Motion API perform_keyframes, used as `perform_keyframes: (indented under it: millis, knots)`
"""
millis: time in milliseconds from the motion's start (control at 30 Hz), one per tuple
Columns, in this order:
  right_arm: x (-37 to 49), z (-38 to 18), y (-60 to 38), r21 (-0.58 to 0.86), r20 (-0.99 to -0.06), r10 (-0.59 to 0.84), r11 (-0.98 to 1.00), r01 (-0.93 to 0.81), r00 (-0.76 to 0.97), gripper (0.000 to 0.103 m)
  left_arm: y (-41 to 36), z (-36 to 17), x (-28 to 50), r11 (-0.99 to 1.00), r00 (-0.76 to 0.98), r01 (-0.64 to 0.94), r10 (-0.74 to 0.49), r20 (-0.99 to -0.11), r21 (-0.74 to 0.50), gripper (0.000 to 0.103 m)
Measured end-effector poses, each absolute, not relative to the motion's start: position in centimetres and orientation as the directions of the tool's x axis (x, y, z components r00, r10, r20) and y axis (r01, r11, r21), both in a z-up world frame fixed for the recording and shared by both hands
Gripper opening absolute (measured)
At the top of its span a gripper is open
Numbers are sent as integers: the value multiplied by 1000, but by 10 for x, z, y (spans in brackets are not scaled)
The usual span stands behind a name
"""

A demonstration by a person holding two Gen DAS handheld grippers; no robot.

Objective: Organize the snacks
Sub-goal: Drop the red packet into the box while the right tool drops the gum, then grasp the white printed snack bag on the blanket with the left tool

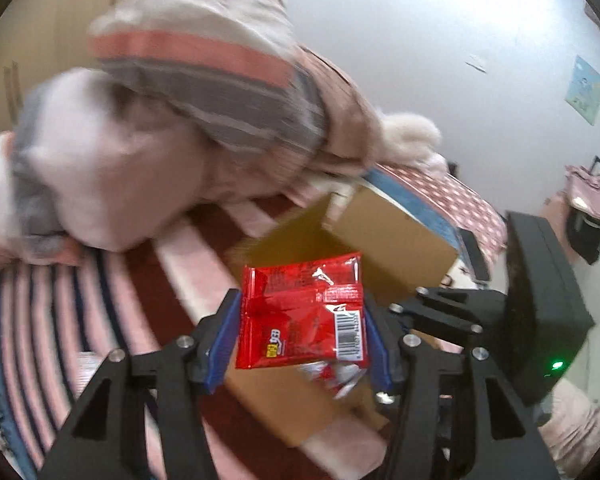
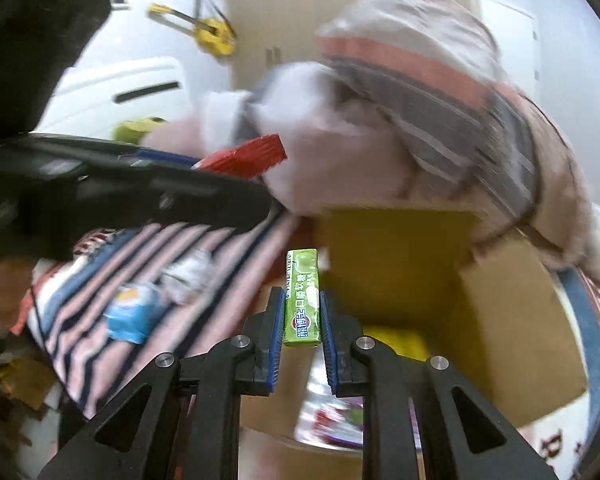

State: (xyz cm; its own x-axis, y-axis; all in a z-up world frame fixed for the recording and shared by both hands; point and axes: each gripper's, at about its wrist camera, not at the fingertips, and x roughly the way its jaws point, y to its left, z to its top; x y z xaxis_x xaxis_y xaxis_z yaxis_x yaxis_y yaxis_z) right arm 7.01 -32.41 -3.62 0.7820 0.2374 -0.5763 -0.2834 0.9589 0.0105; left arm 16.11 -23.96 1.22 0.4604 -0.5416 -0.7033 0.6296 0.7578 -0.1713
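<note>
1. While the left wrist view looks down, the left tongs [image 1: 300,344] clamp a red snack packet [image 1: 302,316], the open cardboard box [image 1: 384,248] at 1 o'clock on the striped bed [image 1: 112,300].
2. Seen from the right wrist, the right tongs [image 2: 300,344] pinch a green gum stick [image 2: 302,298]; the box lies at 3 o'clock.

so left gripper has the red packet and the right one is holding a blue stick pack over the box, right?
Not quite: the stick pack is green, not blue, as the right wrist view shows. The rest holds: the left gripper has the red packet, and the right gripper holds its pack over the box.
</note>
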Motion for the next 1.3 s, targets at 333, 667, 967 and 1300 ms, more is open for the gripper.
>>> perform_keyframes:
  millis: [333,667,967,1300]
  knots:
    - [73,-67,-381,20,-659,156,982,-190,736,14,-311,-45,184,757,363,626,-497,-788,-189,63]
    - [49,-43,-363,-41,-618,118,983,-181,778,36,-291,-33,186,758,379,612,-530,-759,-224,83]
    - [51,-10,-288,32,-568,322,928,-371,757,46,-195,-6,184,826,495,527,-492,-716,-203,84]
    - [135,-85,-170,266,-651,540,820,-506,534,63,-39,-61,208,934,550,279,-346,-760,-223,89]
